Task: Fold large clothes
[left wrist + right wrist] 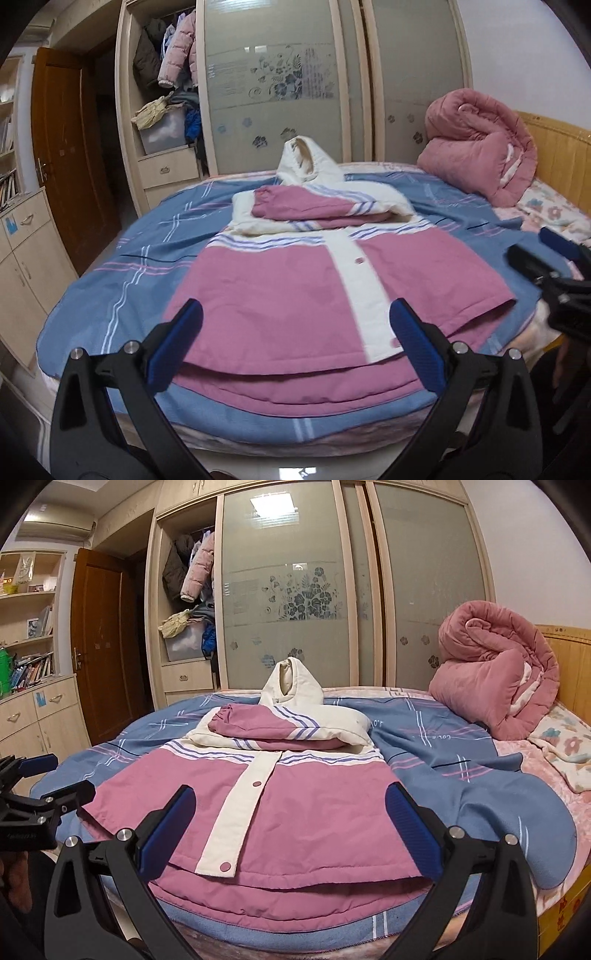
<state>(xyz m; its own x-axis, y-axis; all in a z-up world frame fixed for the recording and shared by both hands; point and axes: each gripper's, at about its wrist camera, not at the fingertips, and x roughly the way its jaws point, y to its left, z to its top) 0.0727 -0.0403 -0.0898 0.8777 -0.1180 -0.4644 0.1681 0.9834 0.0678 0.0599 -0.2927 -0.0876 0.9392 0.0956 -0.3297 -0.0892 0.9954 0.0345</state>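
A pink and cream padded jacket [280, 291] [295, 805] lies flat on the bed, front up, with its sleeves folded across the chest and its cream hood [303, 158] [291, 683] standing up at the far end. My left gripper [295, 343] is open just before the jacket's near hem, with nothing between its blue pads. My right gripper [291, 830] is open too, hovering at the same hem with nothing held. Each gripper shows in the other's view: the right gripper [546, 254] at the right edge, the left gripper [48, 782] at the left edge.
The bed carries a blue plaid cover [122, 273] [461, 775]. A rolled pink quilt [480, 147] [498, 668] sits by the wooden headboard [569, 664] at the right. Behind the bed are a sliding-door wardrobe [295, 590] with hanging coats, a brown door [99, 638] and low cabinets [22, 258].
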